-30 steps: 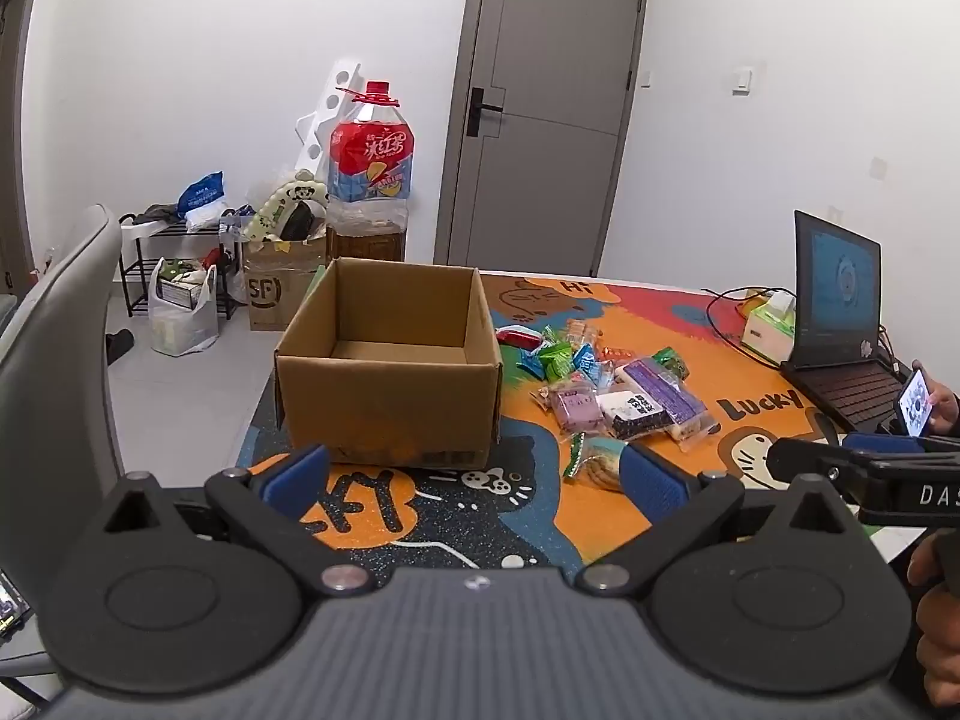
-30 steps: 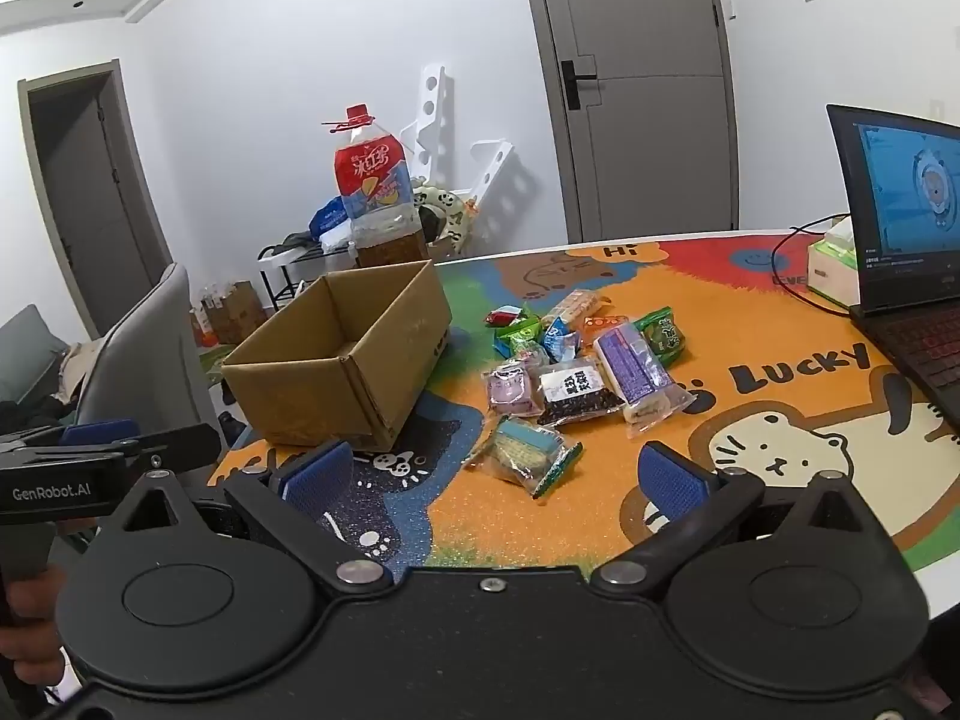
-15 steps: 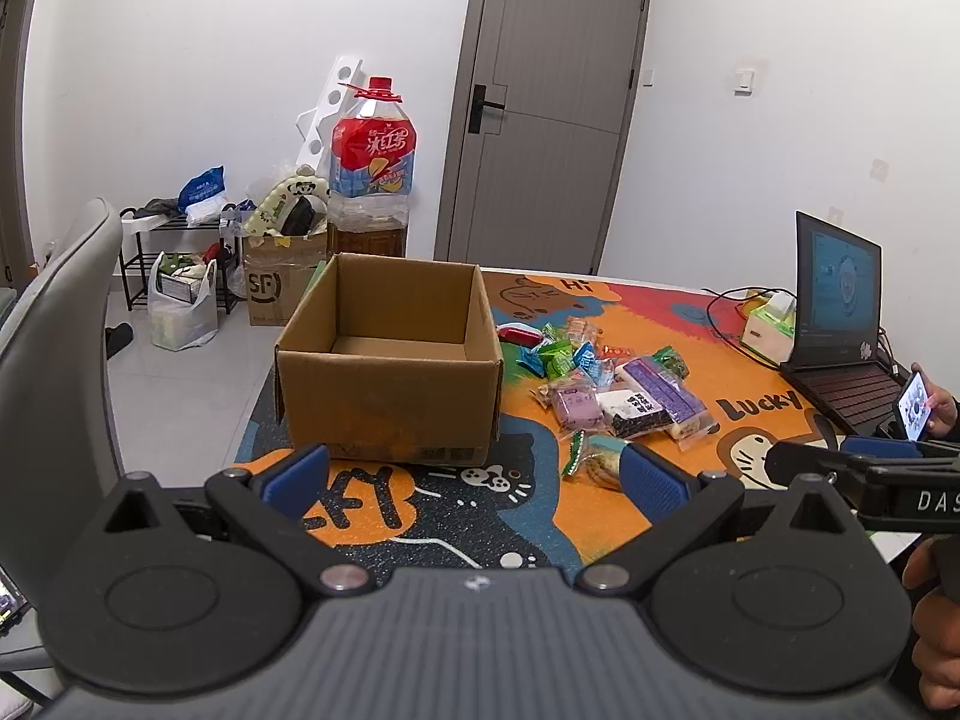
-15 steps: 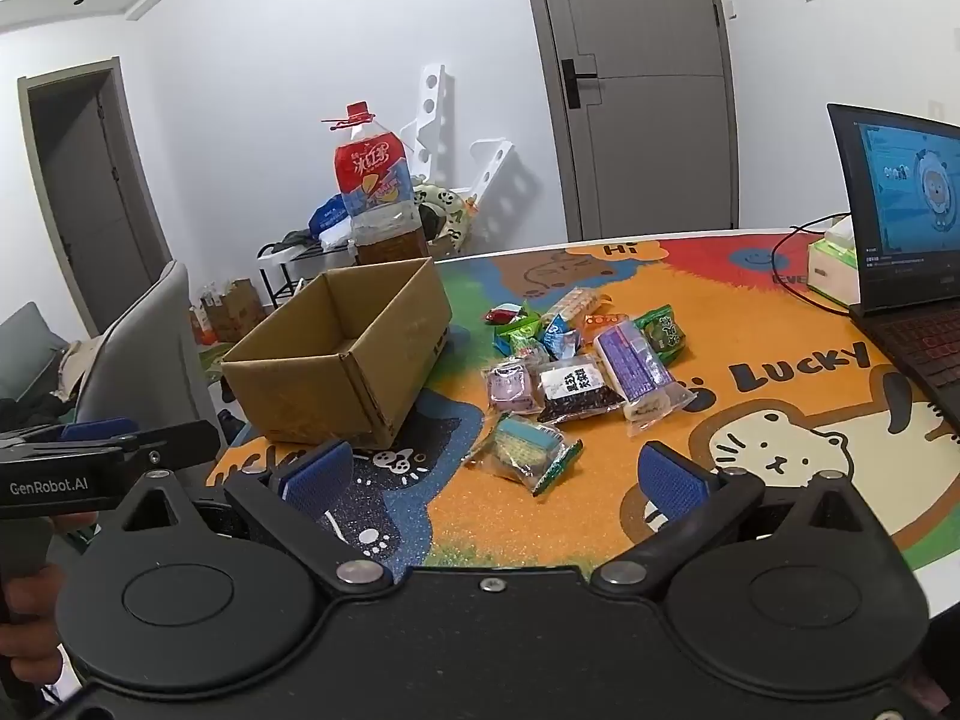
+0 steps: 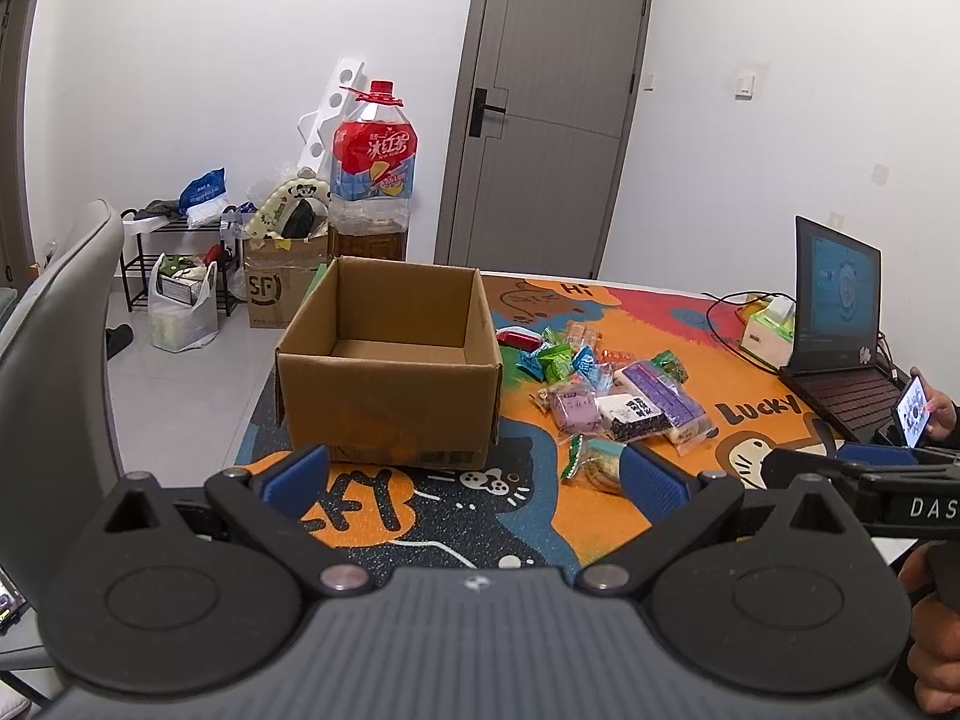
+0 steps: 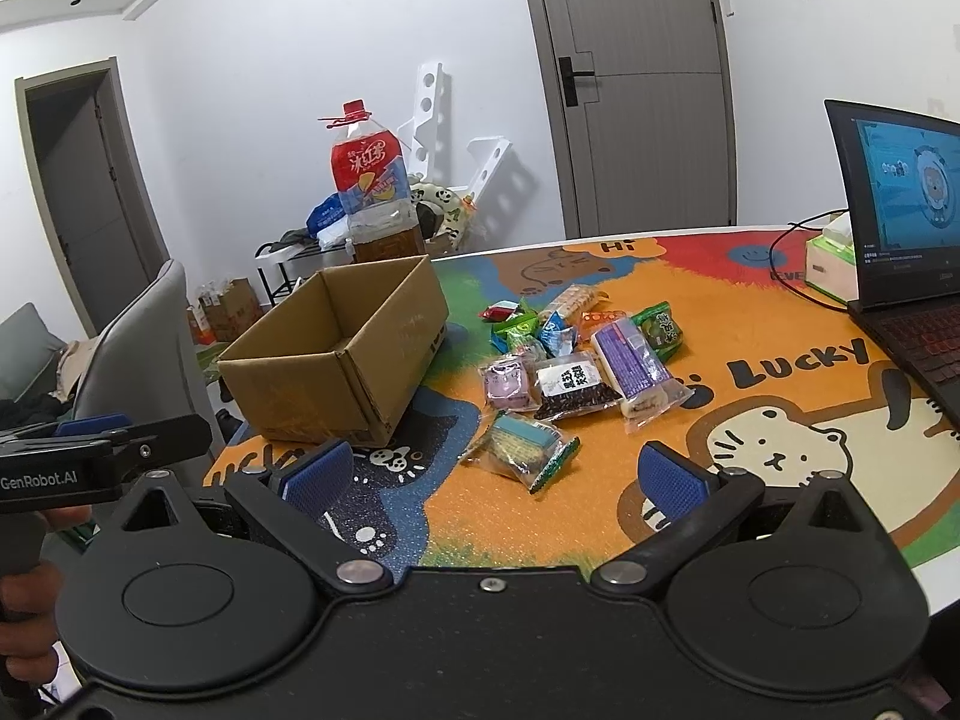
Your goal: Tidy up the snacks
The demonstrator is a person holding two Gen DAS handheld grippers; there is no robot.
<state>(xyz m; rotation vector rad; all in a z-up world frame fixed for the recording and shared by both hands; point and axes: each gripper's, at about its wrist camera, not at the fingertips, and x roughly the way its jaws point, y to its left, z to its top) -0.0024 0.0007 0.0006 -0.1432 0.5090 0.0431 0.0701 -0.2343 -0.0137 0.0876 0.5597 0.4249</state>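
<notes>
The left gripper [image 5: 474, 474] is held level with its blue-padded fingers [image 5: 297, 471] spread wide and nothing between them. The right gripper [image 6: 492, 474] is beside it, likewise spread wide and holding nothing, each gripped by a hand [image 6: 24, 618] at the handle.

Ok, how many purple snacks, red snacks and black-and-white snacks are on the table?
purple packets: 2
red packet: 1
black-and-white packet: 1
Total: 4
</notes>
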